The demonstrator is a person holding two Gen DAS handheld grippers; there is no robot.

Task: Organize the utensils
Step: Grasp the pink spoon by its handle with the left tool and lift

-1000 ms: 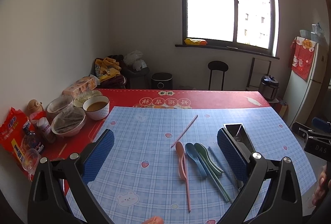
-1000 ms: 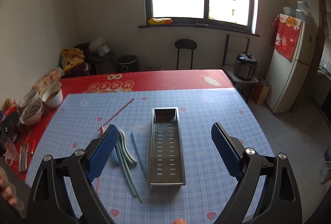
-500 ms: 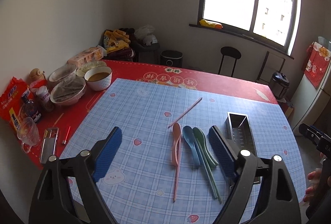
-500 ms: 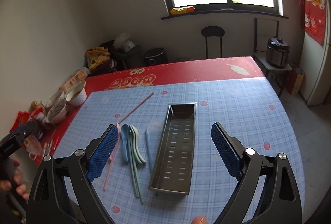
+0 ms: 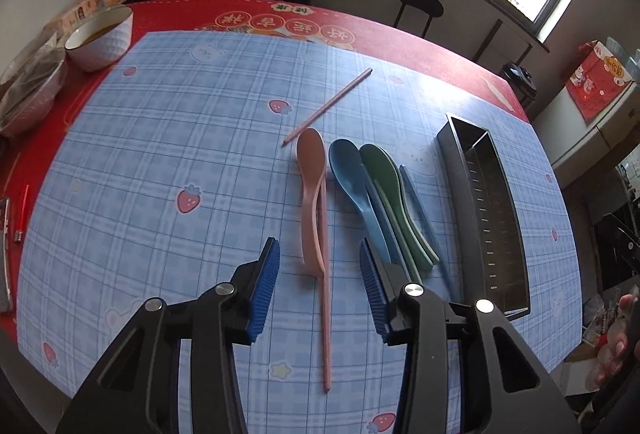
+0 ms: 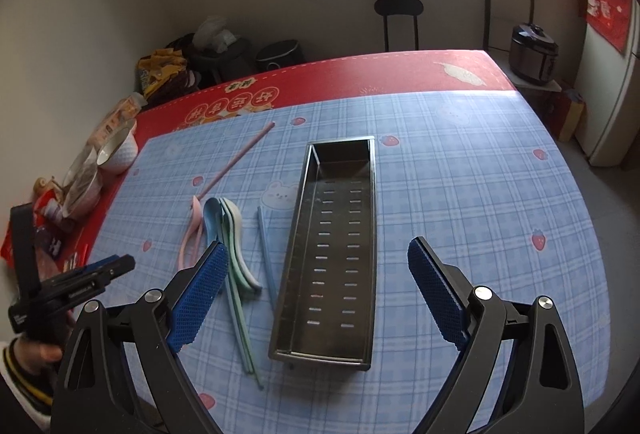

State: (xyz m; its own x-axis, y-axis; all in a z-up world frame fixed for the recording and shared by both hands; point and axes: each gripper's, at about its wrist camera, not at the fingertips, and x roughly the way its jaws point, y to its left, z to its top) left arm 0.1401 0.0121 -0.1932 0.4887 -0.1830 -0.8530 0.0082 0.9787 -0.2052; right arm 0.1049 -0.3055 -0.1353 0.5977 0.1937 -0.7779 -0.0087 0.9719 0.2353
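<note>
Blue checked tablecloth (image 5: 168, 137) over a red table: pink spoon (image 5: 311, 177), blue spoon (image 5: 352, 173) and green spoon (image 5: 386, 185) lie side by side with chopsticks, just left of the empty metal tray (image 6: 332, 254), likely staged for loading. Left gripper (image 5: 318, 286) is angled down over the pink spoon's handle with jaws closing, pads not yet touching it, so probably lining up that pick first. Right gripper (image 6: 316, 298) hangs wide open over the tray's near end, holding nothing.
</note>
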